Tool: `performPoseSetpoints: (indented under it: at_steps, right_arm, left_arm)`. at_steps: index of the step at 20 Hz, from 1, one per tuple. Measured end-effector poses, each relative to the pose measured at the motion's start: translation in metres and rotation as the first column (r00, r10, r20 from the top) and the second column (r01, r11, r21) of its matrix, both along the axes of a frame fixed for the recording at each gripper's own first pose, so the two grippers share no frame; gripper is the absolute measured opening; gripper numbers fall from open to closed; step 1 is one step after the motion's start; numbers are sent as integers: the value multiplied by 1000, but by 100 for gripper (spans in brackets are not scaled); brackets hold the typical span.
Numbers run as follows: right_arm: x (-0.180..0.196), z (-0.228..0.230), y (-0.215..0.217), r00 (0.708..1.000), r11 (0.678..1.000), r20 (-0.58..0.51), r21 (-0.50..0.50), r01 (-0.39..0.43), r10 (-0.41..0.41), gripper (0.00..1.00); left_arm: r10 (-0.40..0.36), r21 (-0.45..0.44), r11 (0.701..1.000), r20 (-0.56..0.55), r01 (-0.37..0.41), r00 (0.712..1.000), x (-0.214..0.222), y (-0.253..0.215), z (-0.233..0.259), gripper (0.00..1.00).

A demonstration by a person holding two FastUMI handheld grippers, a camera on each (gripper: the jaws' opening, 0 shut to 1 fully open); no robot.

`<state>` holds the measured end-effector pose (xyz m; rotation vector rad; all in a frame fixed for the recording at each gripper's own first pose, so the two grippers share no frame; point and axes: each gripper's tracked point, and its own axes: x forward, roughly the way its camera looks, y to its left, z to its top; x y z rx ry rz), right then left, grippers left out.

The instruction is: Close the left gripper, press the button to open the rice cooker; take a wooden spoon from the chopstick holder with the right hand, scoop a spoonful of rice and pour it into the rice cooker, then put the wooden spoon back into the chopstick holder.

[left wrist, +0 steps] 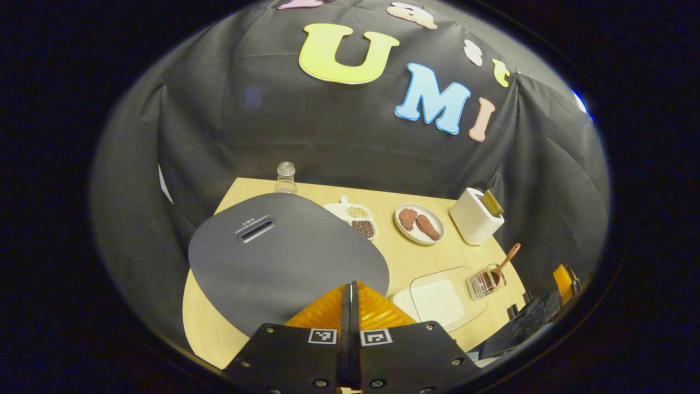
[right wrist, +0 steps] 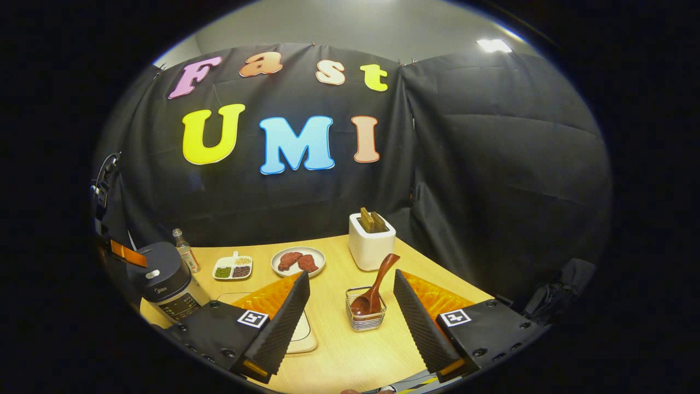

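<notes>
1. In the left gripper view my left gripper [left wrist: 350, 298] sits at the bottom centre with its jaws pressed together, nothing between them, hovering just above the dark grey rounded lid of the rice cooker [left wrist: 284, 254], which takes up the lower left middle of the frame
2. A narrow slot shows on that lid toward its upper left
3. In the right gripper view my right gripper [right wrist: 350, 303] is at the bottom with its jaws spread wide and holding nothing
4. Between those spread fingers, in the lower centre, stands the small wire chopstick holder [right wrist: 365, 316] on the light wooden table [right wrist: 350, 355], with the brown wooden spoon [right wrist: 376, 287] in it, bowl down and handle leaning up to the right
5. The fingers are apart from the holder on both sides
6. In the same view the rice cooker sits at the lower left, with the left gripper just above it at the frame's left edge
7. A shallow white rectangular tray of rice [left wrist: 437, 301] lies at the lower right of the left gripper view, just left of the holder
8. Toward the back of the table I see a white divided dish of grains [right wrist: 233, 268], a white round plate with two brown pieces [right wrist: 298, 261], a white square toaster [right wrist: 372, 245] and a small clear bottle [right wrist: 186, 254]
</notes>
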<state>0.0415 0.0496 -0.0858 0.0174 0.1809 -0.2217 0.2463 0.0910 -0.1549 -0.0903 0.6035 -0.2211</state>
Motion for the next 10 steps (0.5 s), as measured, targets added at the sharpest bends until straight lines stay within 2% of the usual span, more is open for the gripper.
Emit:
performPoseSetpoints:
  at_steps: [1,2,7,9,10]
  right_arm:
    - [-2,-1,-1,1000,1000,-4,-2,11,-11,98]
    - [-4,-4,-2,1000,1000,-11,-3,20,-20,92]
    - [-8,-13,-2,998,999,-45,-4,42,-42,92]
    - [-9,-16,1,998,999,-53,-9,41,-42,93]
    - [-9,-17,1,997,999,-59,-13,40,-41,98]
  left_arm:
    - [-6,1,1000,-13,6,1000,2,-1,-4,0]
    - [-12,11,1000,-23,12,1000,5,-2,-12,1]
    - [-43,55,997,-41,45,998,4,-8,-23,1]
    - [-44,60,997,-50,47,998,-1,-5,-25,2]
    - [-50,68,996,-50,54,997,-2,-5,-24,2]
